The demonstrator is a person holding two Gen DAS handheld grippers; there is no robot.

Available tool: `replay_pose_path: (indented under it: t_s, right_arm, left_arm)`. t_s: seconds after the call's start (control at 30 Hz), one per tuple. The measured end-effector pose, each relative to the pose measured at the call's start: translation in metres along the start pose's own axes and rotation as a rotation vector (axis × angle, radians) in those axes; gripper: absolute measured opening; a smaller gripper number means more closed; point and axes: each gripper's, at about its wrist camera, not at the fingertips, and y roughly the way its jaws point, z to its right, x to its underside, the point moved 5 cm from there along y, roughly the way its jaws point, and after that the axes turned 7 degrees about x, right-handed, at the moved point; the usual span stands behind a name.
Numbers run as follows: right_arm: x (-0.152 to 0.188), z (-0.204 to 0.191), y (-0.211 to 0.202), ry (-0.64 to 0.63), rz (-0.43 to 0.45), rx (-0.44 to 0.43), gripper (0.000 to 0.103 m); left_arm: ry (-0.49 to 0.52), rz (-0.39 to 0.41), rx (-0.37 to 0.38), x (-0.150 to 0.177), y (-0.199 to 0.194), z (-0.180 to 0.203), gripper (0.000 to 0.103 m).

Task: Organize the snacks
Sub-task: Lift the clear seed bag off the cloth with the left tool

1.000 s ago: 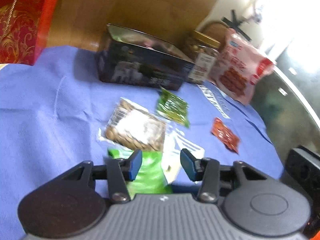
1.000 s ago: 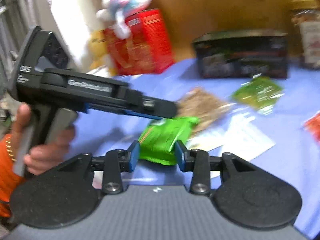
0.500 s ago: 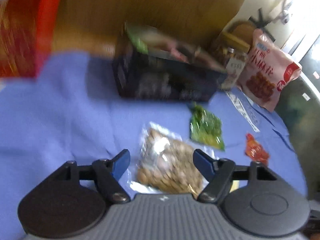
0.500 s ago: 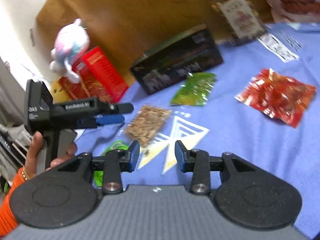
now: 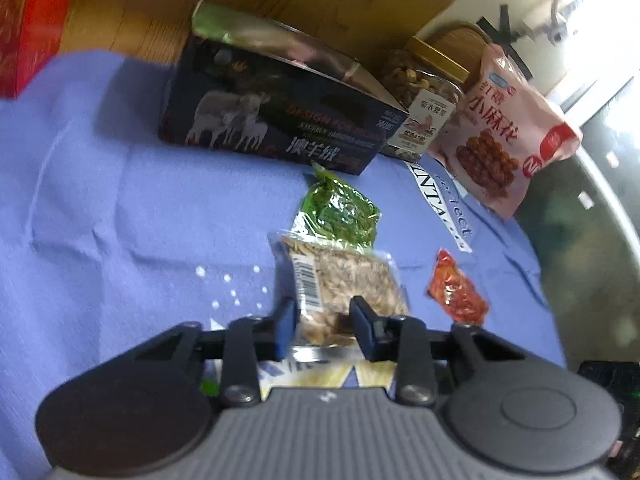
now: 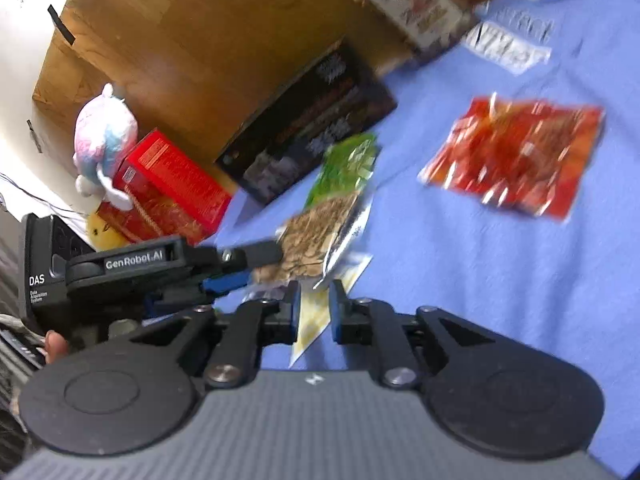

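My left gripper (image 5: 323, 330) is shut on a clear packet of brown seeds (image 5: 344, 280) at its near end; the right wrist view shows that packet (image 6: 320, 236) lifted and tilted off the cloth in the left gripper (image 6: 260, 264). A green packet (image 5: 340, 212) lies just beyond it, in front of a dark open box (image 5: 280, 120). A red packet (image 5: 456, 292) lies to the right, large in the right wrist view (image 6: 516, 156). My right gripper (image 6: 314, 312) is open by a narrow gap and holds nothing, above a pale printed patch on the cloth.
A blue cloth (image 5: 100, 220) covers the table. Behind the box stand a nut jar (image 5: 424, 92) and a pink snack bag (image 5: 504, 140). A red carton (image 6: 168, 192) and a plush toy (image 6: 104, 132) stand at the left. A brown cardboard wall (image 6: 200, 40) backs the table.
My left gripper opened wide, moved forward over the seed packet, then closed on it and raised its near end. My right gripper swung right, away from the green packet, toward the red packet.
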Motion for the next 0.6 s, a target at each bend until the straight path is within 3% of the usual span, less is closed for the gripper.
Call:
replay_pose_path:
  t_s: [0.27,0.3,0.43,0.6]
  right_arm:
    - [-0.01,0.02,0.006,0.056,0.012,-0.002,0.024]
    - [-0.012,0.024,0.004,0.071,0.027,-0.002,0.028]
    - [-0.021,0.038,0.002,0.118,0.033,-0.019,0.031]
    - [-0.026,0.034,0.015,0.095,0.008,-0.023,0.032]
  left_arm:
    - [-0.041,0.003,0.019,-0.001,0.003,-0.002,0.03]
    - [-0.054,0.002,0.024,-0.002,0.003,-0.003,0.03]
    - [-0.079,0.0,0.027,-0.003,0.003,-0.009,0.016]
    - [-0.107,-0.006,0.024,-0.003,0.003,-0.015,0.011]
